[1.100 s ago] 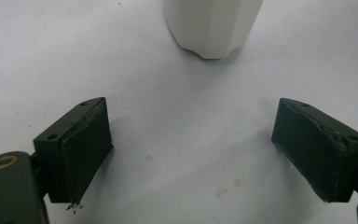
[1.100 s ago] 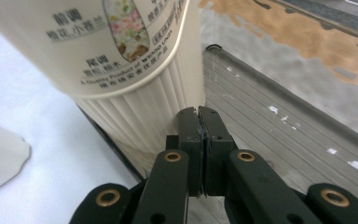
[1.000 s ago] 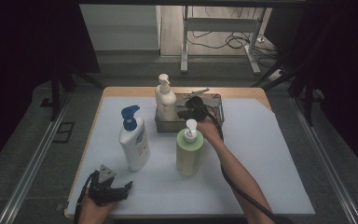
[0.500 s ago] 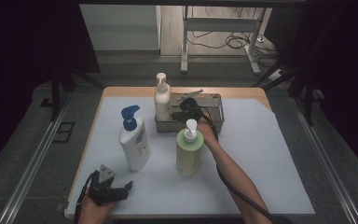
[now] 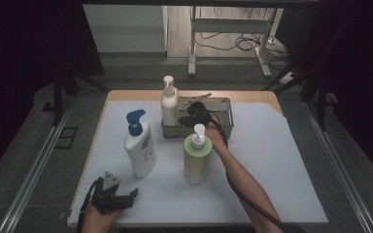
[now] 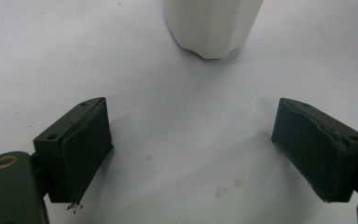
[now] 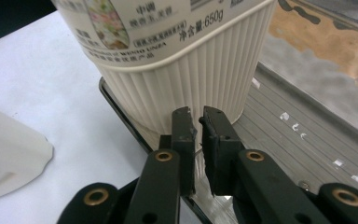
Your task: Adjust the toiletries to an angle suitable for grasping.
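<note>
Packing in progress: the right gripper [image 5: 188, 116] reaches into the steel tray [image 5: 228, 114] at the sheet's 12 o'clock, its tips beside the cream bottle [image 5: 169, 104] standing upright in the tray's left end. Its jaws are all but closed, a sliver apart. They hold no bottle, and whether they nip the tray's rim cannot be told. The left gripper [image 5: 132, 198] rests at 7 o'clock, jaws wide and empty. The green bottle [image 5: 196, 158] stands just at the tray's 6 o'clock, and the blue-pump bottle [image 5: 140, 148] is at 9 o'clock. By the look of it, one bottle is stowed. The next move calls for backing out, opening wide and taking the green bottle around its body.
</note>
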The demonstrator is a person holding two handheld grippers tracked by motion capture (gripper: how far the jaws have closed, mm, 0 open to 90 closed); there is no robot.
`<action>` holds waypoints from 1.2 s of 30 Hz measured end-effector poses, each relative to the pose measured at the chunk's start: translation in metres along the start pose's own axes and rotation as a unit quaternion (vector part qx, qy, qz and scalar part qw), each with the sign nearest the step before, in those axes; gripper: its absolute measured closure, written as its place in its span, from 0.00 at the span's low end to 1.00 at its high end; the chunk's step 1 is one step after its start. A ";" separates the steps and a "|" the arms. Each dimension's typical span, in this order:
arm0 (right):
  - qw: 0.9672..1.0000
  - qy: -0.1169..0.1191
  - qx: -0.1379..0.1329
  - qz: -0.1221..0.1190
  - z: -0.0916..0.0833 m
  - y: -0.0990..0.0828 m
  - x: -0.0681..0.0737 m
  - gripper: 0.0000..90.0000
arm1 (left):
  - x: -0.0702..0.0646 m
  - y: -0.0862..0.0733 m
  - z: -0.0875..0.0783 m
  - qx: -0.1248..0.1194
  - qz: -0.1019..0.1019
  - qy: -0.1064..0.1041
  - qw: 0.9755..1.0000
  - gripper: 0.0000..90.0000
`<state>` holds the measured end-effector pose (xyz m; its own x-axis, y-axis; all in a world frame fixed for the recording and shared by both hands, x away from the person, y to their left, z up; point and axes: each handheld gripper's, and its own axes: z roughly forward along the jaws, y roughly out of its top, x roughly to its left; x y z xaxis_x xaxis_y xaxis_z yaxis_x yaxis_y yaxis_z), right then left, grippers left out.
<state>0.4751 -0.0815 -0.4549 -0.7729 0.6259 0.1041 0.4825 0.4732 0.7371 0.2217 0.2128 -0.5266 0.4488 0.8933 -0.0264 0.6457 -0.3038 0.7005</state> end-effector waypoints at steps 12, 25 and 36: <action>1.000 -0.014 -0.003 -0.009 -0.016 -0.002 0.000 0.62 | 0.000 0.000 0.000 -0.001 0.000 0.000 1.000 0.13; 0.999 -0.024 -0.019 -0.012 -0.041 -0.007 -0.005 0.31 | 0.000 0.000 0.000 -0.001 0.000 0.000 1.000 0.13; 0.999 -0.026 -0.024 -0.018 -0.062 -0.017 -0.009 0.25 | 0.000 0.000 0.000 -0.001 0.000 0.000 1.000 0.13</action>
<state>0.4480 -0.1336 -0.4265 -0.7669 0.6403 0.0432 0.4330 0.4666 0.7712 0.2216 0.2128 -0.5269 0.4487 0.8933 -0.0269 0.6443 -0.3024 0.7025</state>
